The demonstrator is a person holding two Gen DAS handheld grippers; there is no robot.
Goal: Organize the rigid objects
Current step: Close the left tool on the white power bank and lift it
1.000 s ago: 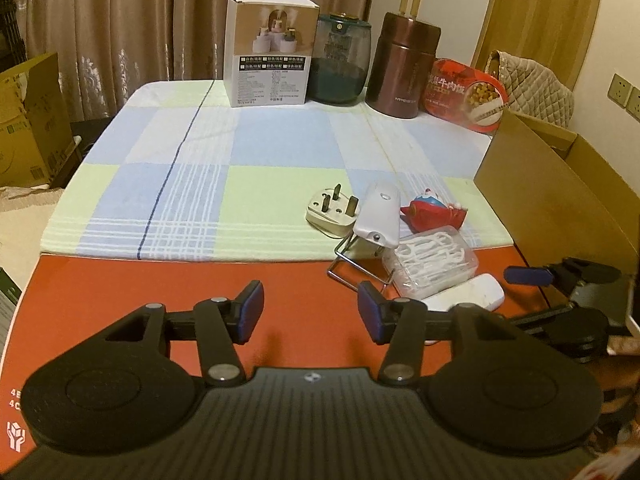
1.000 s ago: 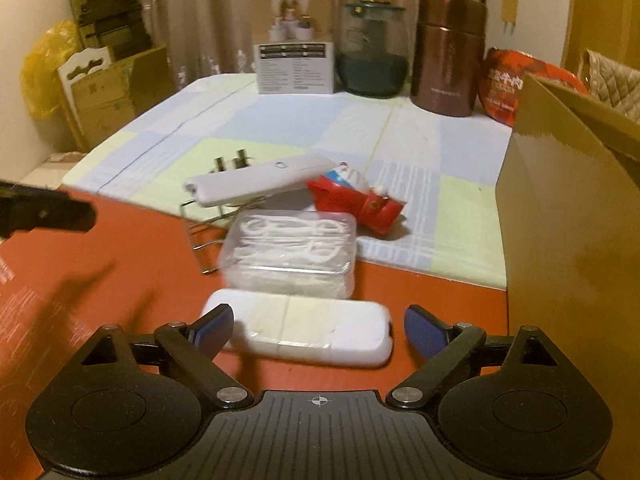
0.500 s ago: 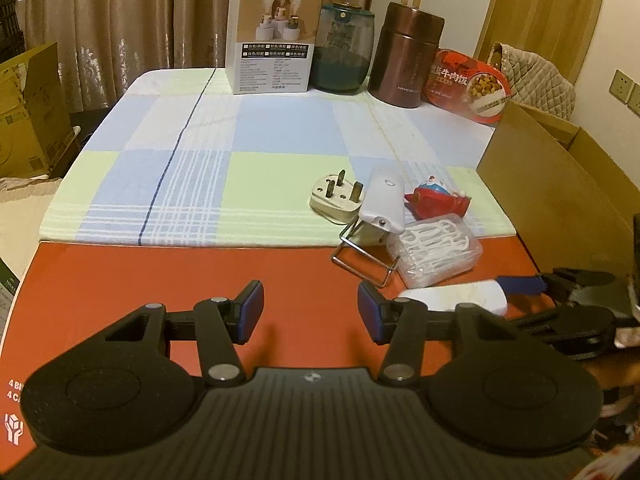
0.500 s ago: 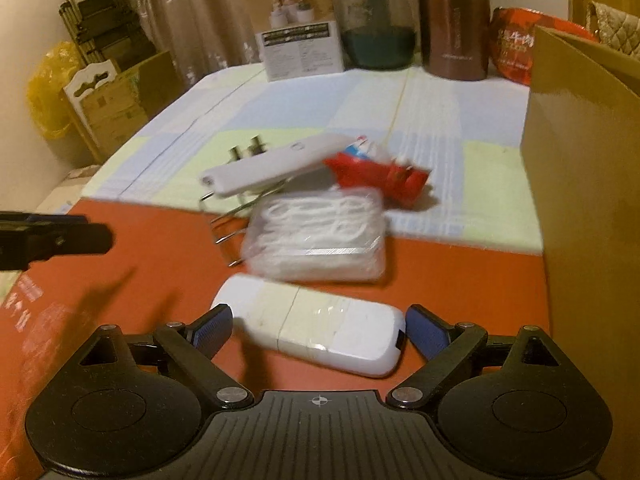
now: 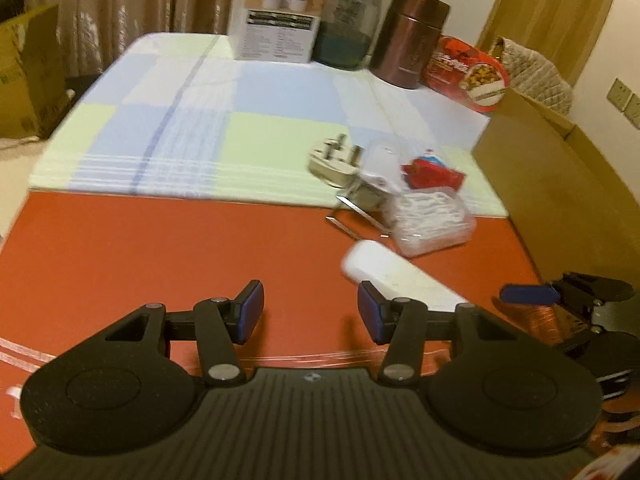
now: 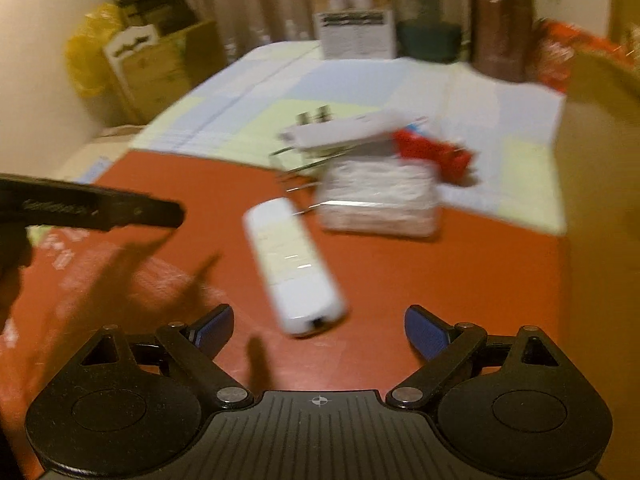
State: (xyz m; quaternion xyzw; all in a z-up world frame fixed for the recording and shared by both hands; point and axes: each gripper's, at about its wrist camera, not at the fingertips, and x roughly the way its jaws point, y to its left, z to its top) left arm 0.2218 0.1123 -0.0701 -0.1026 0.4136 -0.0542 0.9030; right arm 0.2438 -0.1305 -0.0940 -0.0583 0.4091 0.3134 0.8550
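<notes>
A white oblong case (image 6: pixel 294 266) lies on the red table just ahead of my open, empty right gripper (image 6: pixel 318 330); it also shows in the left wrist view (image 5: pixel 394 276). Beyond it sit a clear box of floss picks (image 6: pixel 380 200) (image 5: pixel 430 222), a red toy (image 6: pixel 434 152) (image 5: pixel 432 172), a white device on a wire stand (image 6: pixel 344 132) (image 5: pixel 380 164) and a beige plug (image 5: pixel 334 158). My left gripper (image 5: pixel 310 312) is open and empty, to the left of the case. The right wrist view is blurred.
A cardboard box (image 5: pixel 560 184) stands at the right table edge. A white carton (image 5: pixel 280 16), a glass jar (image 5: pixel 346 28), a brown canister (image 5: pixel 412 44) and a red packet (image 5: pixel 470 70) line the back of the checked cloth (image 5: pixel 208 120).
The white case has turned from lying crosswise to pointing away from my right gripper. Both views have shifted, and the right gripper has drawn back a little.
</notes>
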